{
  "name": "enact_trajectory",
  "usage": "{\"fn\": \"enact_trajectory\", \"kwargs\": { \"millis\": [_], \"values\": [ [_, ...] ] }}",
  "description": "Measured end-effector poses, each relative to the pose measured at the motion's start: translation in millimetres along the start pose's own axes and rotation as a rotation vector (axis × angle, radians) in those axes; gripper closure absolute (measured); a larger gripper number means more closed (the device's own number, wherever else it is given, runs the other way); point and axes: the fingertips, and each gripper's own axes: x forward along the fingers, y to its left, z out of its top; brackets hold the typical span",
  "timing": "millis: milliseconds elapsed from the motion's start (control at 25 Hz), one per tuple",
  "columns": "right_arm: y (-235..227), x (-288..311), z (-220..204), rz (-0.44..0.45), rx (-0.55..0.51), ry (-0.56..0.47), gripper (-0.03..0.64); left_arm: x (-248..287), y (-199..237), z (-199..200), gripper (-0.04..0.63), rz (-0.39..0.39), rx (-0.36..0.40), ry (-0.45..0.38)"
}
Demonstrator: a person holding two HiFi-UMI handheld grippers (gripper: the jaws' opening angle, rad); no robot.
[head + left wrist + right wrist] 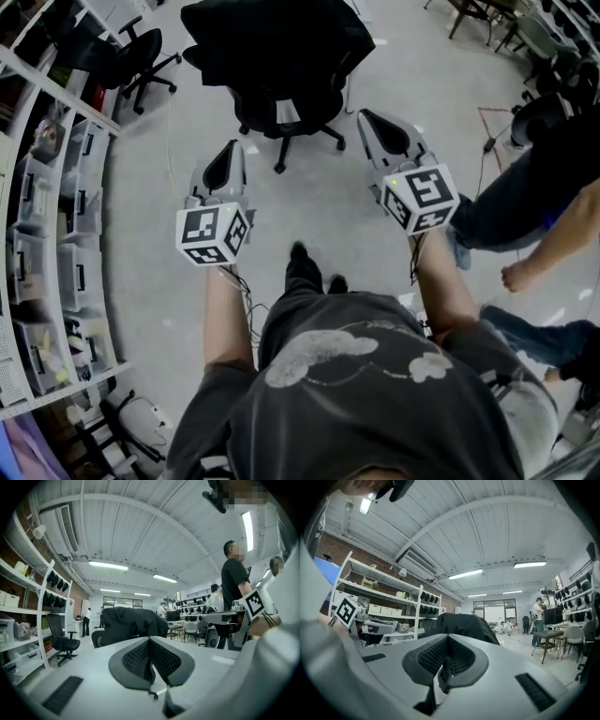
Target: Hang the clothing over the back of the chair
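Note:
A black garment (281, 37) lies draped over the back of a black office chair (286, 122) standing on the grey floor ahead of me. My left gripper (232, 147) is held out level toward the chair's left side, its jaws shut with nothing between them. The right gripper (367, 115) reaches toward the chair's right side, also shut and empty. Neither touches the chair or the garment. In the left gripper view the draped chair (133, 623) shows beyond the closed left gripper (150, 641). The right gripper view shows the black garment (464, 625) past the closed right gripper (446, 639).
White shelving with storage bins (56, 234) runs along the left. A second office chair (141, 56) stands at the back left. Another person (544, 206) is close on the right. Tables and chairs (525, 28) fill the back right corner.

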Motion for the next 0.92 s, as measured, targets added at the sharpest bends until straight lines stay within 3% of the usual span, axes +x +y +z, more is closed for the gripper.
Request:
{"fn": "enact_trajectory", "kwargs": {
  "millis": [920],
  "values": [
    [28.1, -46.7, -50.1, 0.029, 0.055, 0.104, 0.626, -34.7, -31.6, -46.9, 0.595, -0.005, -0.027, 0.089]
  ]
}}
